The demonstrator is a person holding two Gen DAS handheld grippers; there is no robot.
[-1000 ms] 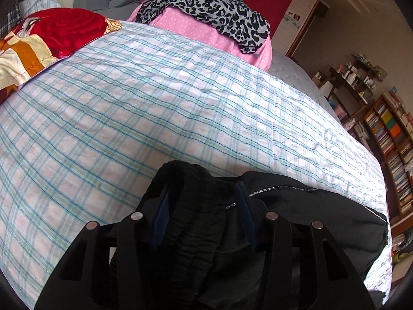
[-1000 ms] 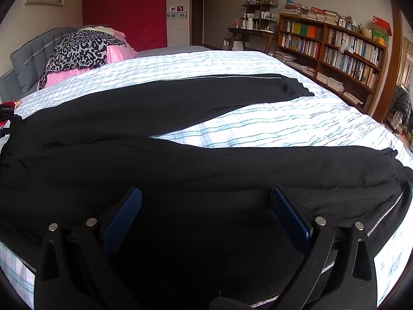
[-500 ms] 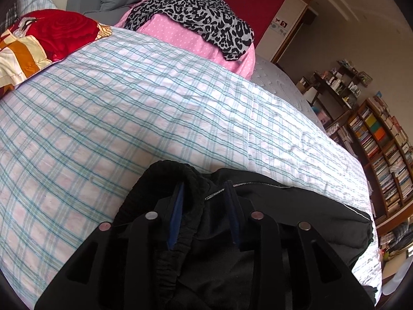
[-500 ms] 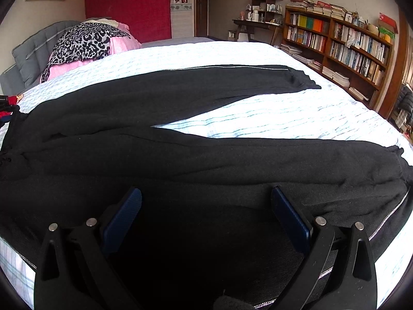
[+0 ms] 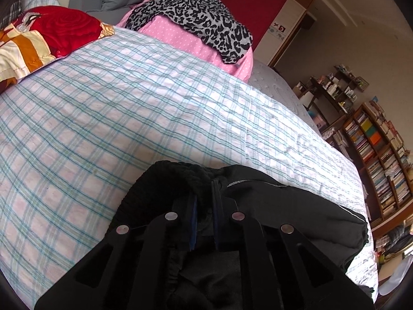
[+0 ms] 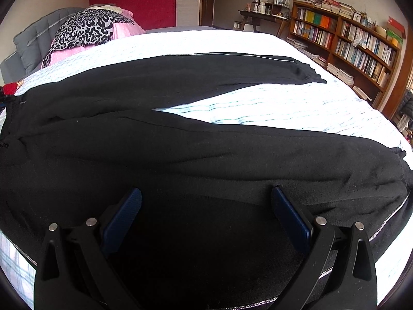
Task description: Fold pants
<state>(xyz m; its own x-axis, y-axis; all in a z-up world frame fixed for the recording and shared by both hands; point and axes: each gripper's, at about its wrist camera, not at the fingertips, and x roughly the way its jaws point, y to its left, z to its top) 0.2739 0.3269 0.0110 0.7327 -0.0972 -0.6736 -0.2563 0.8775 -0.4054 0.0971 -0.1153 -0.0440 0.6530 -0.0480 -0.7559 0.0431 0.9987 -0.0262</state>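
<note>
Black pants (image 6: 180, 139) lie spread on the checked bed sheet (image 5: 108, 108), two legs splayed toward the right with a wedge of sheet between them. In the left wrist view the ribbed waistband (image 5: 170, 178) bunches up between the blue pads of my left gripper (image 5: 205, 201), which is shut on it. My right gripper (image 6: 206, 201) hovers low over the near leg with its jaws wide open; black cloth lies under them, nothing pinched between the pads (image 6: 124, 214).
A leopard-print garment (image 5: 196, 15) on a pink pile sits at the bed's head beside a red floral pillow (image 5: 51, 28). Bookshelves (image 6: 356, 49) and a small desk (image 6: 263, 18) line the far wall past the bed's right edge.
My left gripper closed from half open onto the waistband and lifted slightly. The right gripper stayed open, its view almost unchanged.
</note>
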